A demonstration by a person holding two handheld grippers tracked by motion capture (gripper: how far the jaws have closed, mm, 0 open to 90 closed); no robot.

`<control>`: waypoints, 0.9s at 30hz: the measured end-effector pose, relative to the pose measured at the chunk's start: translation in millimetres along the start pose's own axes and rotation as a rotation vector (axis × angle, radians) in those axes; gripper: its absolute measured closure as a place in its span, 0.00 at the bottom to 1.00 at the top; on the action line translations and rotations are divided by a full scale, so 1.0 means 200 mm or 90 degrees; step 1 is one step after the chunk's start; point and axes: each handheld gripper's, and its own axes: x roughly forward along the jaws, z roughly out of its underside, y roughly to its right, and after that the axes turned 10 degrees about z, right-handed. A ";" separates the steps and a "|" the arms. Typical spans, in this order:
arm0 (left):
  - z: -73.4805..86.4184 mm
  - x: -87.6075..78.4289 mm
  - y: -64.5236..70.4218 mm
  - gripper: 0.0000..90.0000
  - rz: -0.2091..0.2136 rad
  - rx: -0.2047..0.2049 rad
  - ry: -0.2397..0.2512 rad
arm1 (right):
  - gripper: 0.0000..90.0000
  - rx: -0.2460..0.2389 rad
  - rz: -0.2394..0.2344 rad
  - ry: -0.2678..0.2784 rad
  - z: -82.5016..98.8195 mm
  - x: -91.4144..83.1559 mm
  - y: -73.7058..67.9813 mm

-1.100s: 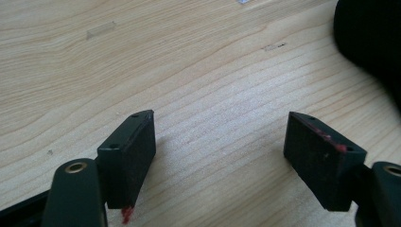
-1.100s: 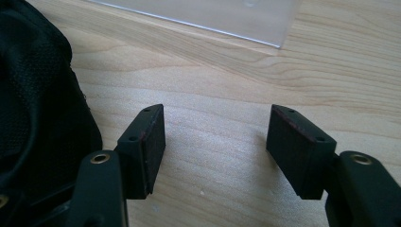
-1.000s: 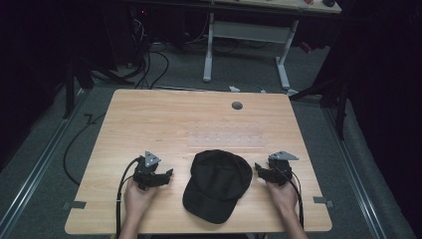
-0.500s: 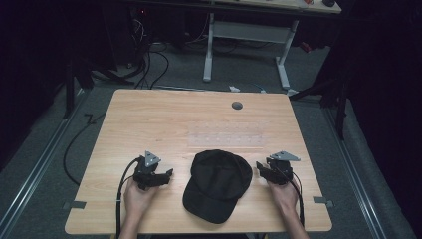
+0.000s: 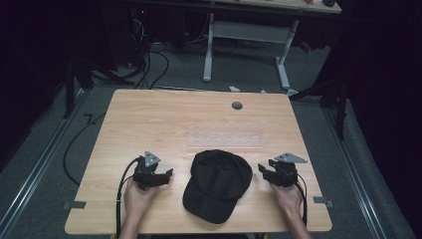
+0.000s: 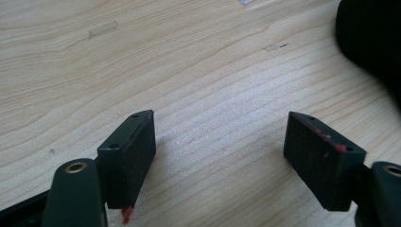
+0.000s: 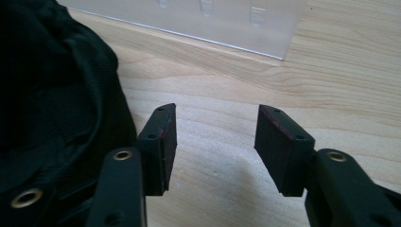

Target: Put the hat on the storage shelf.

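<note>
A black baseball cap (image 5: pixel 219 184) lies on the wooden table (image 5: pixel 149 124) near its front edge, brim toward the person. My left gripper (image 5: pixel 166 175) rests on the table left of the cap, jaws pointing at it. It stands open over bare wood (image 6: pixel 220 161), with the cap (image 6: pixel 373 33) off to its upper right. My right gripper (image 5: pixel 261 170) rests right of the cap, also aimed at it. Its jaws have just been opening and stand open with nothing between them (image 7: pixel 215 142). The cap (image 7: pixel 52 94) lies just beside its left jaw.
A clear plastic strip (image 5: pixel 226 134) lies flat behind the cap and shows close ahead in the right gripper view (image 7: pixel 189 19). A round grommet (image 5: pixel 237 105) sits near the far edge. Beyond the table are a white desk frame (image 5: pixel 246 35) and floor cables (image 5: pixel 149 64).
</note>
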 end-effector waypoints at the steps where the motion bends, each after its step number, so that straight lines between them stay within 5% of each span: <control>1: 0.00 0.00 0.00 0.29 -0.001 -0.001 0.001 | 0.48 0.003 0.002 0.001 0.00 -0.01 0.00; 5: -0.01 0.00 -0.01 0.29 -0.002 -0.009 0.005 | 0.43 0.015 -0.025 0.016 0.00 -0.04 0.00; 17: -0.01 0.00 -0.01 0.30 -0.002 -0.015 0.008 | 0.49 0.032 -0.078 0.052 0.00 -0.14 -0.01; 27: -0.01 0.00 -0.01 0.30 -0.002 -0.014 0.007 | 0.52 -0.014 -0.107 0.054 -0.03 -0.22 -0.08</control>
